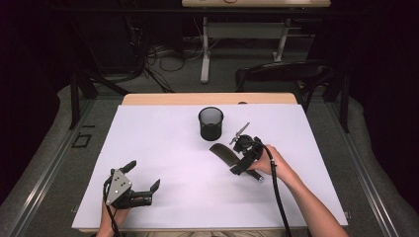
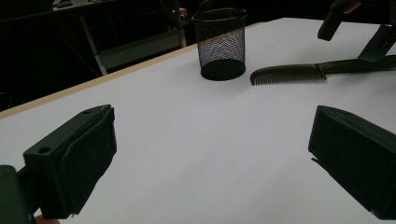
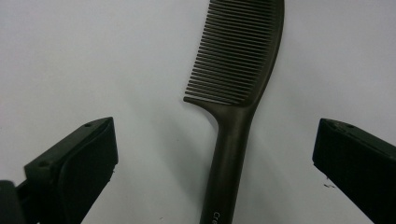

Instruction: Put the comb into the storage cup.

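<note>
Comb (image 1: pixel 223 154): dark, matte plastic, flat on white sheet (image 1: pixel 163 148), just right of and nearer than cup (image 1: pixel 211 123). Fine straight teeth along one gently curved side, spine bowed, narrowing into a plain rounded handle with faint lettering near its end. Long axis diagonal: toothed end toward cup, handle end away from cup, under right gripper (image 1: pixel 243 154). Teeth facing the side nearer the person.

Cup: black wire mesh, round, upright, open top, apart from comb (image 2: pixel 289 73) by a small gap.

Right gripper (image 3: pixel 215 154): jaws wide apart, straddling comb (image 3: pixel 233 93) handle, one blocky black pad on each side, neither touching it. Held by right hand (image 1: pixel 274 163), cable trailing back along forearm.

Left gripper (image 1: pixel 143 177): jaws spread apart, holding nothing, well left of cup and far nearer the person, pointed across bare sheet (image 2: pixel 187 149) toward cup (image 2: pixel 219 44). Grey three-cornered plate on top.

Sheet: smooth, white, bare on all sides of cup; broad open stretch between cup and left gripper (image 2: pixel 210 154). Wooden table edge (image 1: pixel 207 98) just beyond cup, dark floor past it.
</note>
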Demonstrator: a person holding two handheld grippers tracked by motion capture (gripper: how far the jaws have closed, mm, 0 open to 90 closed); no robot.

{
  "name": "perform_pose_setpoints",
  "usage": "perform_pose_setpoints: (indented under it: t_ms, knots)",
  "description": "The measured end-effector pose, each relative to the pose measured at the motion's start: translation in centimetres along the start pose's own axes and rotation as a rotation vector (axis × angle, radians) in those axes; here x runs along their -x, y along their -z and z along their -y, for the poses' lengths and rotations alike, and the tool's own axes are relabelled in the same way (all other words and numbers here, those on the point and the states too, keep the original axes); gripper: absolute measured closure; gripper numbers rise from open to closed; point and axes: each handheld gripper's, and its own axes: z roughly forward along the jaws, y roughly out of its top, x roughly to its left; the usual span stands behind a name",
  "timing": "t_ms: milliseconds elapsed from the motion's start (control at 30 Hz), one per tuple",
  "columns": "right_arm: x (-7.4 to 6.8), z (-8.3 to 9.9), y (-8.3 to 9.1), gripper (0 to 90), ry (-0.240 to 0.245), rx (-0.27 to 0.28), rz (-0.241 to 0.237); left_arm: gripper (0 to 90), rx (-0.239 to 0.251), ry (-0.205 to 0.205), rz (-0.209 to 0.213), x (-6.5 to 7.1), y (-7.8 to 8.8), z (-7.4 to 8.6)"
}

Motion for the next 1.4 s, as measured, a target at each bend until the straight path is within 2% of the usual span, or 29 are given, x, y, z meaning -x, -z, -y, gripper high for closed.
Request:
perform_pose_setpoints:
  t_ms: [367, 500, 533, 600, 700, 733, 767, 933, 1067, 1133, 1400]
  knots:
    - [-0.1, -0.1, -0.3, 0.8, 0.003, -0.010, -0.003, 1.2, 0.000, -0.002, 0.000, 0.0, 0.0, 0.0]
    - [-0.3, -0.3, -0.4, 9.3, 0.007, -0.032, 0.010, 1.2, 0.000, -0.003, 0.002, 0.0, 0.0, 0.0]
    - [-0.4, -0.3, -0.4, 13.8, 0.006, -0.034, 0.014, 1.2, 0.001, -0.001, 0.001, 0.0, 0.0, 0.0]
    - [-0.4, -0.3, -0.3, 15.4, 0.002, -0.037, 0.020, 1.2, 0.000, 0.001, -0.001, 0.0, 0.0, 0.0]
    - [-0.3, -0.5, -0.3, 24.9, -0.008, -0.038, 0.036, 1.2, 0.000, 0.001, -0.002, -0.1, 0.0, 0.0]
    - [-0.2, -0.5, -0.3, 27.9, -0.013, -0.042, 0.033, 1.2, 0.001, 0.001, -0.002, -0.1, 0.0, 0.0]
    - [0.0, -0.6, -0.3, 34.8, -0.014, -0.044, 0.034, 1.2, 0.001, 0.005, -0.003, -0.1, 0.0, 0.0]
    - [0.5, -0.7, -0.6, 49.8, -0.052, -0.065, 0.025, 1.2, -0.001, 0.003, -0.001, -0.1, 0.0, 0.0]
    - [0.9, -0.6, -1.0, 55.7, -0.080, -0.093, 0.018, 1.2, 0.001, 0.005, -0.002, -0.1, 0.0, 0.0]
    - [1.0, -0.5, -1.2, 57.6, -0.079, -0.099, 0.018, 1.2, 0.002, 0.005, -0.002, -0.1, 0.0, 0.0]
    - [0.8, -0.5, -1.9, 61.0, -0.098, -0.114, 0.027, 1.2, 0.002, 0.006, 0.002, -0.1, 0.0, 0.0]
